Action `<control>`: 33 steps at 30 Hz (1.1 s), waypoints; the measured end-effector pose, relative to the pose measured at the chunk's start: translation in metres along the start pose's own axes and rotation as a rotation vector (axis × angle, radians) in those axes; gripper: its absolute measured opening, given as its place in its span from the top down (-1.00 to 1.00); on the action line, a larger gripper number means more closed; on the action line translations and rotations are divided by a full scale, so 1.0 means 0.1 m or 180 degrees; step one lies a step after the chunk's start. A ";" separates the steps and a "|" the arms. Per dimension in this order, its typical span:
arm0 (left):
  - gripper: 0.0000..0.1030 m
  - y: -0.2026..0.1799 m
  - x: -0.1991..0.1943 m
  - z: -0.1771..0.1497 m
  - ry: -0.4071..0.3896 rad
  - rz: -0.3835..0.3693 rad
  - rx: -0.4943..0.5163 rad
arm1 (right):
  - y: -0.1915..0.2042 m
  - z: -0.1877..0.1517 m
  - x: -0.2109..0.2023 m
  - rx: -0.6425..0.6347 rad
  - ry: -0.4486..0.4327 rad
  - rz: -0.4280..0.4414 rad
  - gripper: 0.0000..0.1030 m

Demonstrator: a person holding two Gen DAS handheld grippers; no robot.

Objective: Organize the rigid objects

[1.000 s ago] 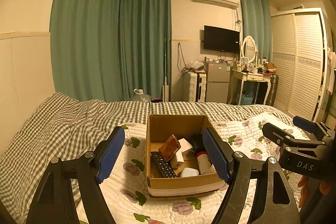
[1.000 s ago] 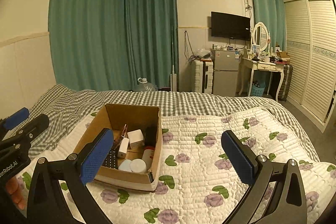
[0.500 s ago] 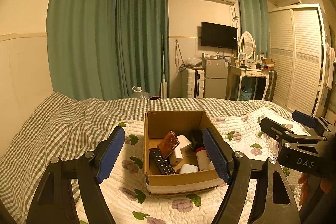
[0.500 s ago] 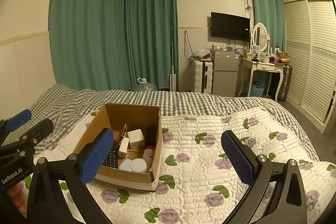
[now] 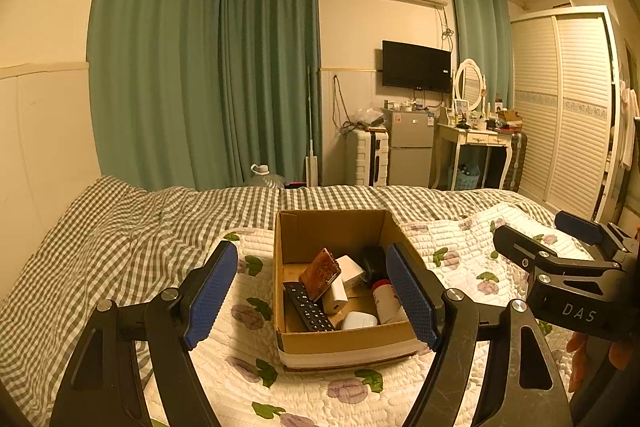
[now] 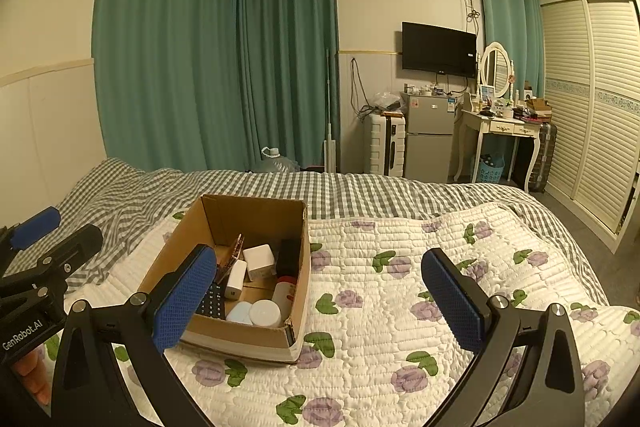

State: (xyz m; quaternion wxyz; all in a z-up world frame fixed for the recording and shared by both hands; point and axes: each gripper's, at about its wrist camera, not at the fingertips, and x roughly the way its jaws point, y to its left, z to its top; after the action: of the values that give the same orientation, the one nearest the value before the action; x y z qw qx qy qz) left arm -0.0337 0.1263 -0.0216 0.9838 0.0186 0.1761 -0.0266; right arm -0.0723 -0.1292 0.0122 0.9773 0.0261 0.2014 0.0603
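Observation:
An open cardboard box sits on the flowered quilt; it also shows in the right wrist view. Inside lie a black remote, a brown wallet, white chargers, a red-capped white bottle, a black item and round white cases. My left gripper is open and empty, held above the box's near side. My right gripper is open and empty, to the right of the box over the quilt.
The flowered quilt lies over a grey checked bedspread. Beyond the bed stand green curtains, a water jug, a white suitcase, a small fridge, a dressing table and a louvred wardrobe.
Both grippers have stayed open and empty. The left wrist view has shifted slightly, with the box sitting a little lower and left in it. The right view is nearly unchanged.

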 end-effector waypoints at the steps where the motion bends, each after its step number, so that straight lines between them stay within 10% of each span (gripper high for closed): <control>1: -0.54 0.00 0.00 0.00 0.0007 0.0003 0.0006 | 0.00 0.00 0.00 0.0001 0.0000 0.0006 -1.00; 33: -0.54 0.02 0.04 -0.05 0.0037 -0.0013 0.0040 | 0.04 -0.05 0.03 0.0009 0.0041 -0.0002 -1.00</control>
State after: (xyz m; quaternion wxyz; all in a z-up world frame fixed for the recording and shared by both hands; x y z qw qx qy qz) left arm -0.0311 0.1288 -0.0275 0.9826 0.0245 0.1816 -0.0296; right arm -0.0720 -0.1248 0.0065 0.9759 0.0270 0.2079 0.0599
